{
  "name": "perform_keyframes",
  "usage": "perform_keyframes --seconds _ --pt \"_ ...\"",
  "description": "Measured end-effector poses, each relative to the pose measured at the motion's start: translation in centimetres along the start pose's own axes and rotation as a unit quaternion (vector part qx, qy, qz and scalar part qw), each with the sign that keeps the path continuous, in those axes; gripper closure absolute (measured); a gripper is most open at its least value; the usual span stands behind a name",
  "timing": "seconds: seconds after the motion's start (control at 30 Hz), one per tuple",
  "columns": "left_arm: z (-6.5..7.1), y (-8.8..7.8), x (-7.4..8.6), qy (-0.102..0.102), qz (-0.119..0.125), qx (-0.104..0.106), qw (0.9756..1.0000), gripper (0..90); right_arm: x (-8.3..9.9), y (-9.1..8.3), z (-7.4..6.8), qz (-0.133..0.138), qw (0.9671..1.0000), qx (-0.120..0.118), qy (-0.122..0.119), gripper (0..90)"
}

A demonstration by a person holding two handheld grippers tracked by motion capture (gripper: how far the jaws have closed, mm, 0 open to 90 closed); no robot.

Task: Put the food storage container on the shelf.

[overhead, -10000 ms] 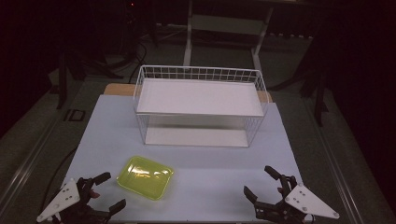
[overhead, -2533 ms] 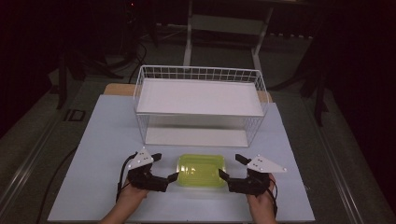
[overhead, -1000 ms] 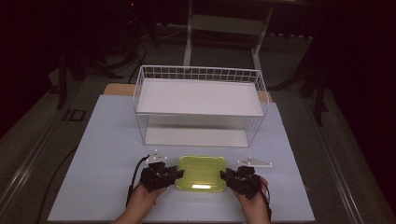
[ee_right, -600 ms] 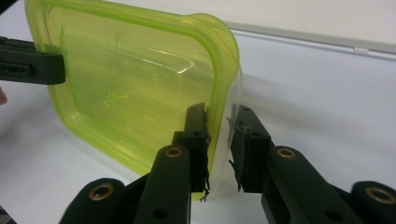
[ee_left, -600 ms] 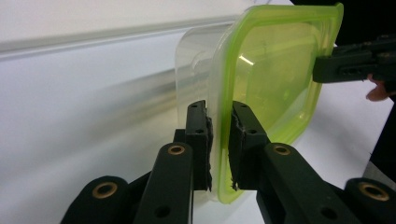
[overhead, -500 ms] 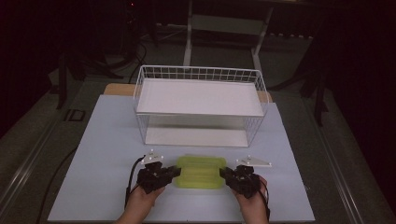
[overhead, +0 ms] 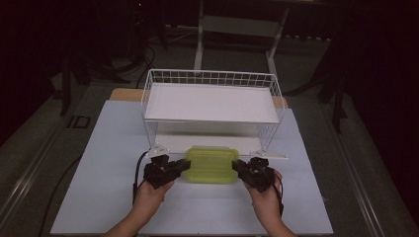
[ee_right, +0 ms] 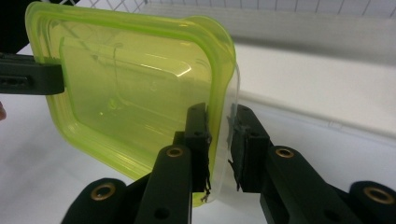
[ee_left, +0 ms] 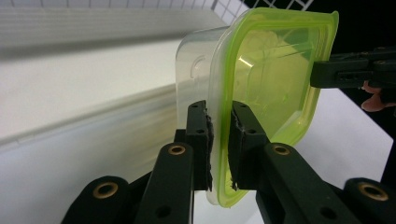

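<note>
Container [overhead: 211, 164] with the green lid hangs between both grippers, long axis running hand to hand, so neither hand is nearer. Wire shelf rack [overhead: 211, 101] stands right ahead of the jaws, its lower opening just beyond the box and its front rail the thing to clear. Left gripper [ee_left: 219, 140] is pinched on the rim at one short end, right gripper [ee_right: 218, 140] clamped on the other, table [overhead: 99, 173] underneath.

container [overhead: 211, 164] before wire rack [overhead: 211, 101], between hand-held grippers
</note>
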State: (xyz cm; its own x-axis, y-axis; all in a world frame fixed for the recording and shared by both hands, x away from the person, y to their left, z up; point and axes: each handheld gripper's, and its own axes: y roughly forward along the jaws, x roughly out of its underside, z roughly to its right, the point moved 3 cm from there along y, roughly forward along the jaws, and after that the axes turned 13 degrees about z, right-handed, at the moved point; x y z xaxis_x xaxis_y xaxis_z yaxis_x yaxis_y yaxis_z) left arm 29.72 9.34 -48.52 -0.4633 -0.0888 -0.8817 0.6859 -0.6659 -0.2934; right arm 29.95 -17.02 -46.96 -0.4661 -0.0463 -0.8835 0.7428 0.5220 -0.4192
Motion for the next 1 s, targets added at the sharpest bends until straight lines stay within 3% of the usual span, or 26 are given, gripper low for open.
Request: perform_keyframes --seconds 0.2,0.37,0.73,1.0 --pt "-1.0 1.0 -0.8 -0.001 0.019 -0.001 0.9998 80.4 -1.6 1.2 0.5 0.011 0.9999 0.008 -0.005 78.2" --pt "-1.9 2.1 -1.2 -0.002 0.017 -0.011 0.9998 80.4 -2.2 2.6 1.1 0.015 0.9997 0.018 -0.006 78.3" --pt "-3.6 3.8 -0.8 -0.014 0.015 -0.027 0.9994 80.3 -1.7 5.3 2.1 0.005 0.9995 0.030 0.011 78.3" --pt "-4.5 4.9 -0.6 -0.013 0.009 -0.038 0.9992 80.0 -1.6 7.0 2.8 0.005 0.9993 0.036 0.010 78.2"
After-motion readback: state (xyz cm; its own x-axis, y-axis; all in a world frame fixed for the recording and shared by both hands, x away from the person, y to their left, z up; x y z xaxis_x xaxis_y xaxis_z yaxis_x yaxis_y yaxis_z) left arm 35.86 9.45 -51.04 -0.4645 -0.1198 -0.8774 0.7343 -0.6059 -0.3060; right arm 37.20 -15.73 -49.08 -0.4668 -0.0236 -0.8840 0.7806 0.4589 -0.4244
